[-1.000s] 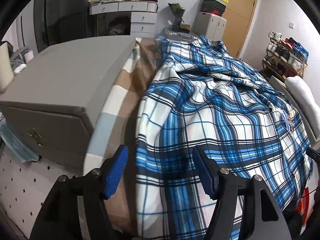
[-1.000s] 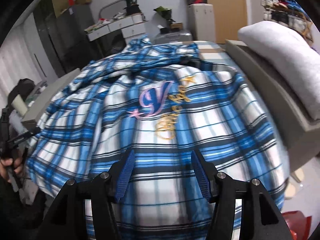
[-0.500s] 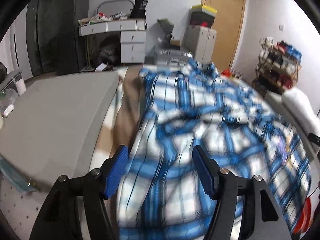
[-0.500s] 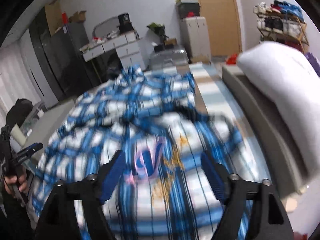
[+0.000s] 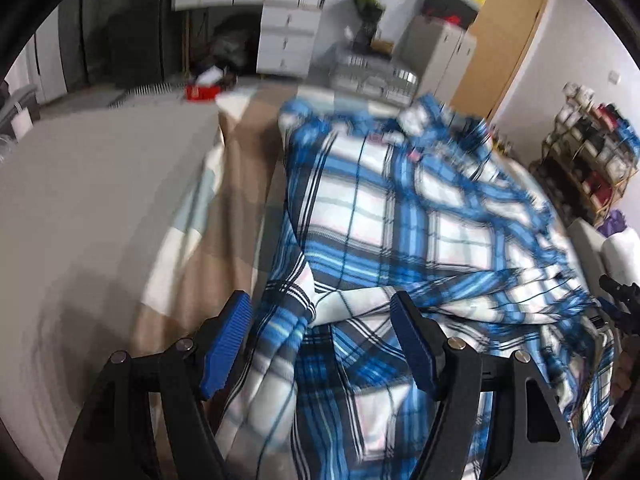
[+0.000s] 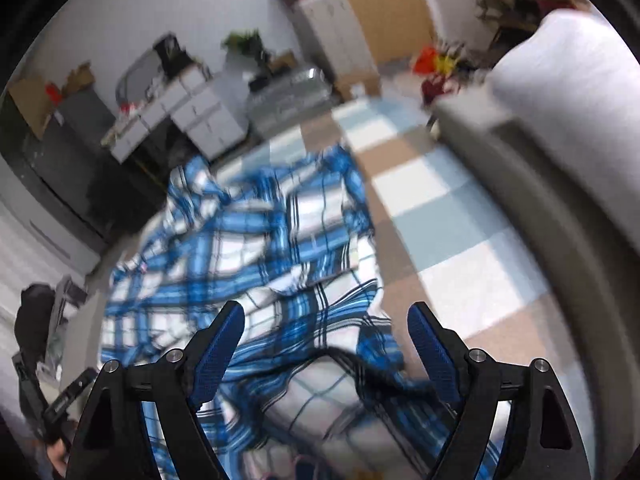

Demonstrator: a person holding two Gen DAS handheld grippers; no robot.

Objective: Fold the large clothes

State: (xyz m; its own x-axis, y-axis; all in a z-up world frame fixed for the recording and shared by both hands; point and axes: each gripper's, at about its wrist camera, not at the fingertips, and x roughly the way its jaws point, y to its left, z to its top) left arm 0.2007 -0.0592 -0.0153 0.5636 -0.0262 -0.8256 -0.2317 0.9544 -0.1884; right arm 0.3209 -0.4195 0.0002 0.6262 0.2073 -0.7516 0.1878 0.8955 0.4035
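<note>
A large blue-and-white plaid shirt (image 5: 400, 208) lies spread and rumpled on the bed. My left gripper (image 5: 320, 308) hovers over its left side, above a folded sleeve cuff (image 5: 294, 316). Its jaws are opening, and the blue pads (image 5: 226, 344) press on nothing. In the right wrist view the shirt (image 6: 248, 240) fills the lower left. My right gripper (image 6: 326, 312) hangs over its right edge, where a dark-edged fold (image 6: 360, 364) lies. Its jaws are wide apart and closing, with cloth beneath them but no grip. Both views are blurred.
The bed has a beige, white and pale blue checked cover (image 5: 240, 184). A grey padded ledge (image 5: 100, 200) runs along the left, and a grey frame (image 6: 560, 220) with a white pillow (image 6: 560, 72) along the right. Drawers (image 5: 288, 36), boxes and a shoe rack (image 5: 592, 160) stand beyond.
Both grippers have travelled along the shirt toward its far end. The right view has rolled, its jaws stand wider than a second ago, and the embroidered logo has slipped to the bottom edge.
</note>
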